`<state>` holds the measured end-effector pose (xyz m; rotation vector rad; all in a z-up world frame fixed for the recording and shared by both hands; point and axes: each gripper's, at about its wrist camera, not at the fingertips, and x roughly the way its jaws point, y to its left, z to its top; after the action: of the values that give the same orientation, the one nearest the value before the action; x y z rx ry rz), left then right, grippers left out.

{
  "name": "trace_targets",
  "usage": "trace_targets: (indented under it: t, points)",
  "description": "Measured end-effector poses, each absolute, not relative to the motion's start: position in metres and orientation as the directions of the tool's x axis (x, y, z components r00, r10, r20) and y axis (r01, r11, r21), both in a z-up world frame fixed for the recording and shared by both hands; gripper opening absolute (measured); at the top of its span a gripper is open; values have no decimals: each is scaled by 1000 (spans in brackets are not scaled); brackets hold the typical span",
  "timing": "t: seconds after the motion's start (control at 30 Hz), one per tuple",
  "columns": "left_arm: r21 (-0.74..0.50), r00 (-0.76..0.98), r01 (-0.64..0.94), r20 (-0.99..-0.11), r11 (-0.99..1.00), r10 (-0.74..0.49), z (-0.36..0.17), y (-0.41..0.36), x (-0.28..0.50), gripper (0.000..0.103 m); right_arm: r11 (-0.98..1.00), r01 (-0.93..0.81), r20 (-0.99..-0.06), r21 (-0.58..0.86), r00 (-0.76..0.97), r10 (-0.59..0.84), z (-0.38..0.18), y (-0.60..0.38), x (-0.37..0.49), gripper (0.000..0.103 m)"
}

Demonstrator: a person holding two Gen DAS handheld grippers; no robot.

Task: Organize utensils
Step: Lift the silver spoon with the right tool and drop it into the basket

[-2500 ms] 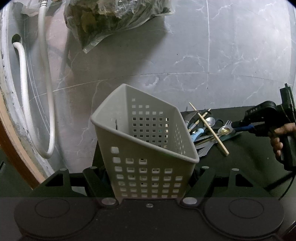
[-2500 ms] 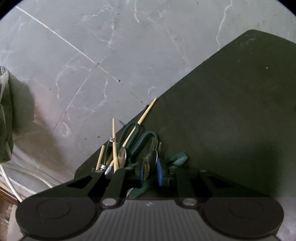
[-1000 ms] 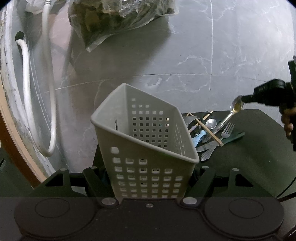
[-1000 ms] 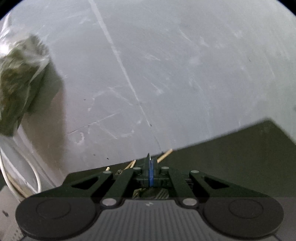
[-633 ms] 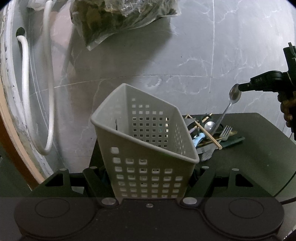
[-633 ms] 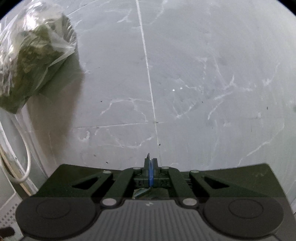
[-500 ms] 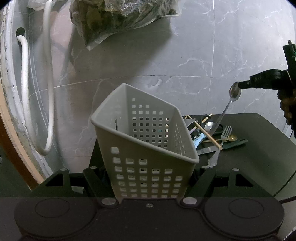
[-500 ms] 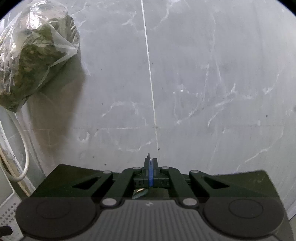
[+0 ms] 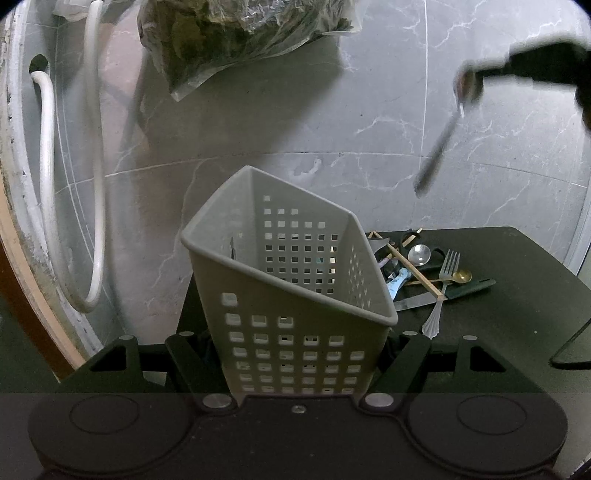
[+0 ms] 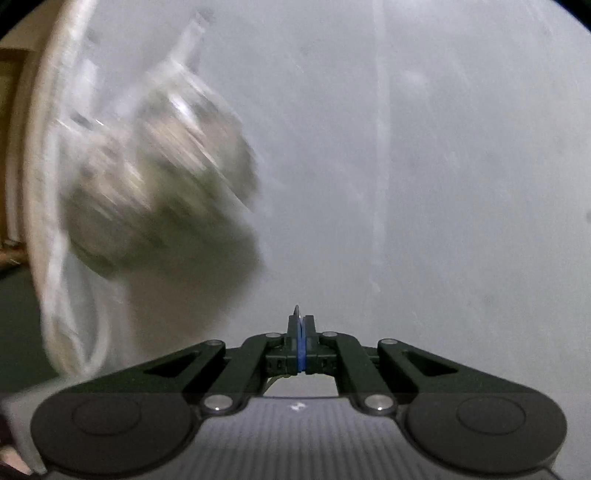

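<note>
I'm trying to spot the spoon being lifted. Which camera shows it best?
The left wrist view: the spoon hangs blurred from the right gripper, above the table's utensils. The right wrist view shows only its thin edge between the shut fingers.

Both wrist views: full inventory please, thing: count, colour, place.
basket: 1, grey, perforated, clamped in the left tongs, tilted
table: 1, black, behind the basket
fork: 1, silver, on the table pile
silver spoon: 1, silver, pile's far side
gold spoon: 1, gold, beside the fork
chopsticks: several, wooden, across the pile
knife: 1, dark handle, pile's near edge
held spoon: 1, blurred, hanging from the right tongs above the table
bag: 1, clear with dark-green contents, on the floor
hose: 1, white, left
floor: grey marble
left tongs: black
right tongs: black, shut on the spoon
</note>
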<state>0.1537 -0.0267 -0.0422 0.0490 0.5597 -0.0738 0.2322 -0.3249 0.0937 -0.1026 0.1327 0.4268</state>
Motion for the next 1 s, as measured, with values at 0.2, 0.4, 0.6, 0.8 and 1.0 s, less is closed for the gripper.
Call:
trace_targets:
  t: [0.2,0.4,0.6,0.8,1.0]
  points:
    - [27,845,84,-532,996,-57,-42,-27,154,76,796,-599,-78,-85,801,594,120,-284,195,0]
    - [27,844,86,-533,996,-58,-42,-27,154,76,707,-689,-126,-160,725,678,88,-223,186,0]
    - [31,843,94,-534,995,-63,-42,-28,155,76,665,-718,-229,-208,696,680,37,-188,188,0]
    - [33,844,97,-533,995,-64,-42,-28,155,76,657,-725,-302,-209,686,662,5,-185,178,0]
    - [32,843,95,-534,995,-64,-42,-28,156,76,666,-720,-354,-196,685,636,-10,-184,183,12]
